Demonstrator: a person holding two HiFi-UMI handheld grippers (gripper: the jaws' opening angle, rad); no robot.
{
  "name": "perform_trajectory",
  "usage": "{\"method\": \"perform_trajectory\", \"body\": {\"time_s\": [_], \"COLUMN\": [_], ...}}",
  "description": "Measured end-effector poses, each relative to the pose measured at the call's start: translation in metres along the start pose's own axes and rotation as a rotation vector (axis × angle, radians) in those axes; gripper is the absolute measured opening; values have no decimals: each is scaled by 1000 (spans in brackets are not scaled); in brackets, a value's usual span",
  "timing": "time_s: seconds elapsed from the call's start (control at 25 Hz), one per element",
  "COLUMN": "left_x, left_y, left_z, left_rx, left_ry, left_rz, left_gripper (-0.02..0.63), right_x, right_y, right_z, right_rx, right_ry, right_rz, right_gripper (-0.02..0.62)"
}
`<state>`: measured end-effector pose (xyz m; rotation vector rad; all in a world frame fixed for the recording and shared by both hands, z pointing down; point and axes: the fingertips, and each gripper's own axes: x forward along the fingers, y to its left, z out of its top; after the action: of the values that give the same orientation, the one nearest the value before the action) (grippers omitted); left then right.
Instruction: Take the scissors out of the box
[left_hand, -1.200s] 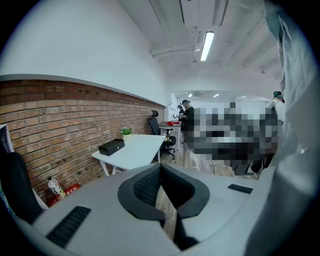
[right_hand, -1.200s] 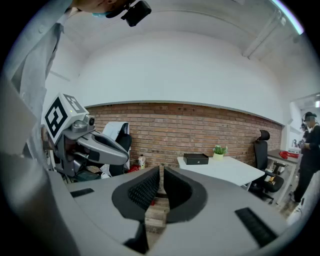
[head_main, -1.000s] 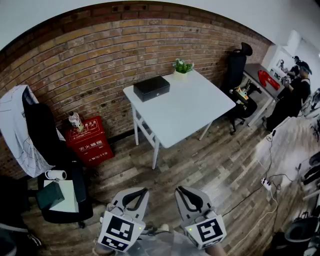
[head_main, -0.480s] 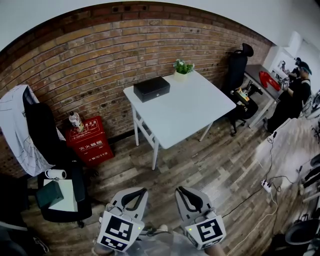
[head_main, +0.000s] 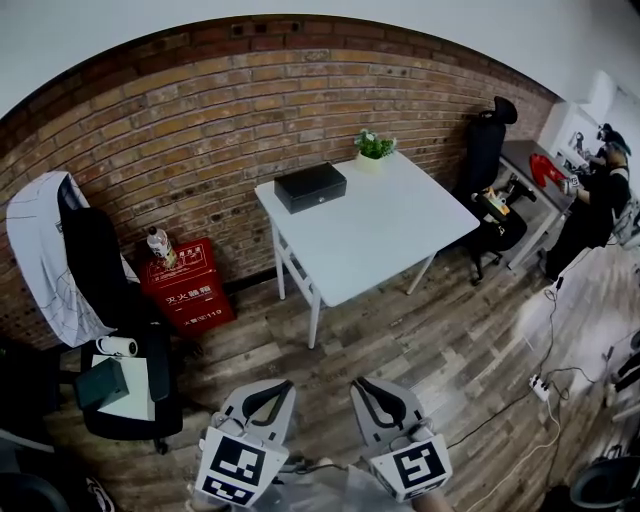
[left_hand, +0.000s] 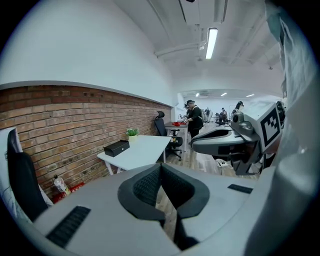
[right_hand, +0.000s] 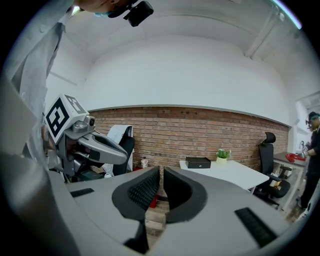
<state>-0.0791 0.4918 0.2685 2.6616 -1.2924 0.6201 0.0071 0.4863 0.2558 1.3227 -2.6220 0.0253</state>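
A closed black box (head_main: 311, 187) stands at the far left corner of a white table (head_main: 385, 235) against the brick wall. No scissors show in any view. My left gripper (head_main: 288, 385) and right gripper (head_main: 358, 383) hang side by side at the bottom of the head view, over the wooden floor and well short of the table. Both are shut with nothing between the pads. In the left gripper view the box (left_hand: 116, 148) lies far beyond the shut left gripper (left_hand: 160, 168). In the right gripper view the box (right_hand: 198, 162) lies beyond the right gripper (right_hand: 161, 171).
A small potted plant (head_main: 374, 147) stands behind the box. A red cabinet (head_main: 187, 288) with a bottle on top is left of the table. A black chair draped in white cloth (head_main: 60, 255) stands at the left. A person (head_main: 598, 195) works at the far right; cables (head_main: 545, 385) cross the floor.
The head view has shifted a little, so the table and box sit slightly further right and lower. Both grippers stay shut and keep their places at the bottom edge.
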Motion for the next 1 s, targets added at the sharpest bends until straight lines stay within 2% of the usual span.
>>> {"method": "perform_trajectory", "body": {"time_s": [0.2,0.64,1.0], "left_x": [2,14,18], "left_y": [-14,-48,-66], "left_z": [6,18,21], "left_rx": [-6,-11,17], "left_ry": [-2,-33,-24], "left_rz": [36,97,93], "left_gripper": [17,17,17], "right_x": [-16,-58,-79], "right_y": [-12,-23,-34], "right_z": [-5,0,-17], "right_rx": [-5,-38,-56], "right_ry": [34,-120,-61], "right_rz": [13,122,79], "right_gripper": [55,54,51]}}
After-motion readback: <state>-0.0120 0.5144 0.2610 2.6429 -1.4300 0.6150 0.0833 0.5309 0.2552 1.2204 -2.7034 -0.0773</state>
